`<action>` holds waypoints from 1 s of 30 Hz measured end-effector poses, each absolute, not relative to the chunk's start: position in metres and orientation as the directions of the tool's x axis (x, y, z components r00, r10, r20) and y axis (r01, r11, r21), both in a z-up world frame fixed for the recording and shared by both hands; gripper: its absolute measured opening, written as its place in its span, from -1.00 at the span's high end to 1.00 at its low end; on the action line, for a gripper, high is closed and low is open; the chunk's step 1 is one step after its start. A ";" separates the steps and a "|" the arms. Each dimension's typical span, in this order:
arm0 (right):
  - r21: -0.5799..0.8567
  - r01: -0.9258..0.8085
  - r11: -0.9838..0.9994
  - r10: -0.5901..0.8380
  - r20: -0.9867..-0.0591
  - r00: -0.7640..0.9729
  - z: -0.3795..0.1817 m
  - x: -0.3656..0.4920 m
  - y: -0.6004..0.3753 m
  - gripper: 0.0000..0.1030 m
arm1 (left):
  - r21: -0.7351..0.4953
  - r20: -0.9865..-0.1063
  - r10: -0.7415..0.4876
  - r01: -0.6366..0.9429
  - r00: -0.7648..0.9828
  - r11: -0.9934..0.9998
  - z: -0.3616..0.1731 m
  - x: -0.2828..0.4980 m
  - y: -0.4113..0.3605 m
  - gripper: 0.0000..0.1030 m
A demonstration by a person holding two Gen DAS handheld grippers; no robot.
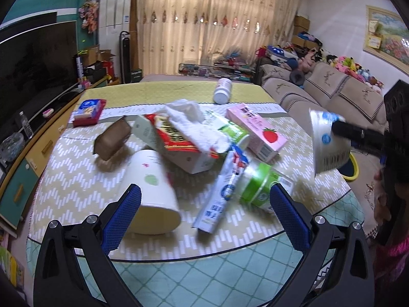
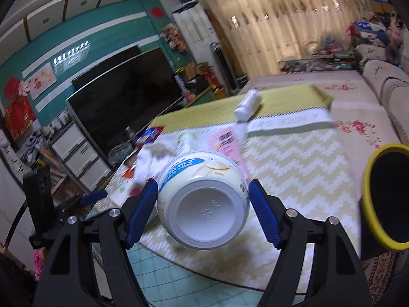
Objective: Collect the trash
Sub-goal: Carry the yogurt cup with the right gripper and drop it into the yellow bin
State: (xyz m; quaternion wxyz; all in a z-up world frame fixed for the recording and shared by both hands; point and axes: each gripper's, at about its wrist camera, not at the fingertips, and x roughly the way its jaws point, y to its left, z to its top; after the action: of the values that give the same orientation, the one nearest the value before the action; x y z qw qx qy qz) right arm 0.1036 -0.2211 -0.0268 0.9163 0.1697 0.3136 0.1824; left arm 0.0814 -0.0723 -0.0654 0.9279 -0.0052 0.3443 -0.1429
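"pp" and "5" moulded (mirrored) under white cup (image 2: 208,213), "nice" upside-down on table mat (image 1: 276,107)

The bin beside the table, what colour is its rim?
The rim of the bin is yellow and its inside is dark. The right wrist view shows it best.

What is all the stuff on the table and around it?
yogurt tub: one, white and blue, held above the table
paper cup: one, cream, lying near the left gripper
tissue: one, white, crumpled on the pile
pink carton: one, strawberry print, right of the pile
white bottle: one, lying at the far end
bin: one, yellow-rimmed, right of the table
left gripper: open, empty
right gripper: shut on the yogurt tub
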 end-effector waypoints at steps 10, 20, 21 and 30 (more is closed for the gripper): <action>0.364 0.141 0.921 0.097 -0.563 0.821 -0.037 0.103 -0.353 -0.36 | -0.091 -0.652 -0.311 0.335 0.692 0.938 -0.073 0.090 -0.097 -0.93; 0.191 0.536 0.822 -0.208 -0.776 0.595 -0.126 0.149 -0.463 -0.36 | -0.023 -0.691 -0.311 0.411 0.653 0.912 -0.084 0.101 -0.123 -0.93; 0.174 0.549 0.817 -0.211 -0.796 0.567 -0.135 0.155 -0.467 -0.36 | -0.019 -0.695 -0.311 0.416 0.648 0.909 -0.086 0.102 -0.124 -0.93; 0.156 0.582 0.798 -0.189 -0.852 0.488 -0.179 0.170 -0.480 -0.51 | 0.005 -0.745 -0.299 0.453 0.596 0.892 -0.107 0.113 -0.134 -0.91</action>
State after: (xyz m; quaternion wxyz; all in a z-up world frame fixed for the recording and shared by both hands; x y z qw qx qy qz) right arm 0.1699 -0.4801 -0.1786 0.8346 0.2180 0.4502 -0.2309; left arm 0.1134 -0.1343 -0.1072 0.8881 0.0973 0.3963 -0.2115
